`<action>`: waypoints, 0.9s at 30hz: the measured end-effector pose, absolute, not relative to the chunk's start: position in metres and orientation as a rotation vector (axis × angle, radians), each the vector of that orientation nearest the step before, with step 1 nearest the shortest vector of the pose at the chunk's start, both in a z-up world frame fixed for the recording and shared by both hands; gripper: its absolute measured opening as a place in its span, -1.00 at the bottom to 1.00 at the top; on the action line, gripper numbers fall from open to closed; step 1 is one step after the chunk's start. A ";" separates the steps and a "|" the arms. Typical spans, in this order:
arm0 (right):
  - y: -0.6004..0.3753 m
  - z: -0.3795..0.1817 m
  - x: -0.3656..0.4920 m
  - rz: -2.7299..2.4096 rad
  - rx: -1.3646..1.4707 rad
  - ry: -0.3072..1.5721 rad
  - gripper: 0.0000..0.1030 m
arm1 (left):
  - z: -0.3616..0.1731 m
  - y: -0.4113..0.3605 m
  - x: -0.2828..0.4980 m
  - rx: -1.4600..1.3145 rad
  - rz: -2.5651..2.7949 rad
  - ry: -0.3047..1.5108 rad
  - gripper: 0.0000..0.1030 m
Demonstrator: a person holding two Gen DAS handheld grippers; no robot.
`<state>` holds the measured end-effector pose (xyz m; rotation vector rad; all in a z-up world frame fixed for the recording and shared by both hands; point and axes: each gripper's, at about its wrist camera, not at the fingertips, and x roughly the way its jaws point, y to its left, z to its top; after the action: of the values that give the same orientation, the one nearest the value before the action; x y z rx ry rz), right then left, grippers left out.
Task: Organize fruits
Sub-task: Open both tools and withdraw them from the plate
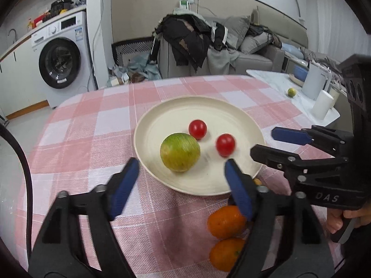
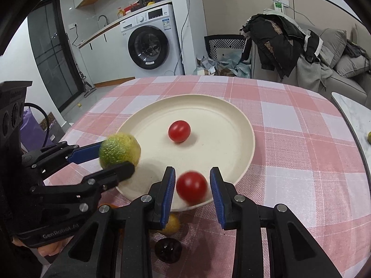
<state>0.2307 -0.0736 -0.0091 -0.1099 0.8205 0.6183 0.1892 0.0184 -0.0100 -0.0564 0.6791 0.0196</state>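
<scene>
On the pink-checked bench (image 1: 88, 125), the cream plate (image 2: 241, 125) carries a green citrus (image 1: 180, 152) and two cherry tomatoes. The left claw (image 1: 180, 180) gapes around the citrus; the right claw (image 2: 192, 190) stands parted around the near tomato (image 2: 191, 187), pads clear.

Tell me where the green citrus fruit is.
Green citrus fruit sits on the plate, left side in the left wrist view, beside two cherry tomatoes.

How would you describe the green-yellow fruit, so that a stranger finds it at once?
Look at the cream plate on the pink checked tablecloth. The green-yellow fruit sits near its front left rim. It is much larger than the two red tomatoes beside it, and the only green thing there.
</scene>
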 end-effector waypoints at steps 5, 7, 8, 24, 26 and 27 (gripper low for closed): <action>-0.090 0.006 0.216 0.597 -0.101 0.761 0.49 | 0.004 0.024 0.163 -0.058 0.027 0.640 0.62; -0.098 0.010 0.211 0.588 -0.082 0.755 0.76 | 0.007 0.026 0.152 -0.074 0.027 0.638 0.71; -0.103 0.011 0.209 0.577 -0.067 0.748 0.81 | 0.009 0.027 0.146 -0.079 0.029 0.637 0.78; -0.127 0.007 0.184 0.582 -0.035 0.807 1.00 | 0.006 0.015 0.085 -0.068 0.006 0.641 0.97; -0.128 0.006 0.179 0.596 -0.037 0.812 1.00 | 0.001 0.015 0.084 -0.070 0.006 0.657 0.97; -0.128 0.005 0.178 0.608 -0.039 0.815 1.00 | -0.001 0.016 0.083 -0.076 0.004 0.664 0.97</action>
<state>0.1778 -0.1284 0.0050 -0.0391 0.8149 0.6076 0.0833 0.0159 -0.0011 -0.0757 0.6637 0.0038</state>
